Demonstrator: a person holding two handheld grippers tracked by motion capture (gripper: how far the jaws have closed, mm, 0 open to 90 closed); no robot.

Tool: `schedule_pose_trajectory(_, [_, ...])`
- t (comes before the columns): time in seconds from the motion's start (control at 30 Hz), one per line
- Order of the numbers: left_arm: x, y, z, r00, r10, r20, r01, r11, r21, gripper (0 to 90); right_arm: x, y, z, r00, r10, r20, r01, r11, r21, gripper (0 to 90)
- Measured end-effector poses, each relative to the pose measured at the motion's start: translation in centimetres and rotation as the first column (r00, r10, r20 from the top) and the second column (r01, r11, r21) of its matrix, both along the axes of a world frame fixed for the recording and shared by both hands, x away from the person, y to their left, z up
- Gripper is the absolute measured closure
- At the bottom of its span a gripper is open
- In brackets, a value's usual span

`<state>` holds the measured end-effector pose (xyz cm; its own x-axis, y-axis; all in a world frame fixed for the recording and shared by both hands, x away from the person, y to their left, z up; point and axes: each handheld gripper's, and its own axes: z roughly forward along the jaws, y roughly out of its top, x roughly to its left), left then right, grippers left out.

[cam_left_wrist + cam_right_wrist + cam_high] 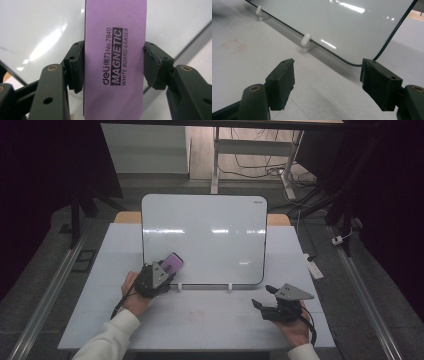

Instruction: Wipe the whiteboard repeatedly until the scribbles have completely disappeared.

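A whiteboard (210,235) leans upright on two small white feet (179,286) at the middle of the table. My left gripper (167,270) is at the board's lower left corner, shut on a purple magnetic whiteboard eraser (172,263). In the left gripper view both pads press the long sides of the eraser (115,60), whose printed face is toward the camera, with the whiteboard (37,27) just behind it. My right gripper (264,296) rests low over the table in front of the board's lower right corner. Its jaws stand open and empty (327,82), pointing at the whiteboard's bottom edge (332,27).
The white table (210,320) has a faint red mark (196,316) near its middle front. One of the board's white feet (305,43) stands ahead of the right gripper. Beyond the table are desk legs and cables (260,167) on the floor.
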<state>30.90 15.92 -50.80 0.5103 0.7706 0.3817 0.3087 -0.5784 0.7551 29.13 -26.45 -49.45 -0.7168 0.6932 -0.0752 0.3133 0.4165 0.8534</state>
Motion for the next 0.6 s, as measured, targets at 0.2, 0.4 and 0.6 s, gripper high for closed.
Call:
schedule_pose_trajectory(0.2, [-0.6,2.3,-0.3,0.9979,0.063,-0.016,-0.063,0.9976,-0.029,40.9,0.0,-0.1,0.1,1.0,-0.001,0.005,0.001,1.0,0.003,27.3])
schedule_pose_trajectory(0.4, [-0.8,5.2,0.0,0.989,0.146,-0.028,-0.147,0.9859,-0.079,41.0,0.1,0.0,0.0,1.0,0.0,0.003,0.0,1.0,0.0,27.3])
schedule_pose_trajectory(0.6, [-1.1,3.2,-0.5,0.9948,0.099,-0.025,-0.099,0.9951,-0.003,41.0,0.1,0.1,0.0,1.0,0.0,0.002,0.0,1.0,-0.003,27.4])
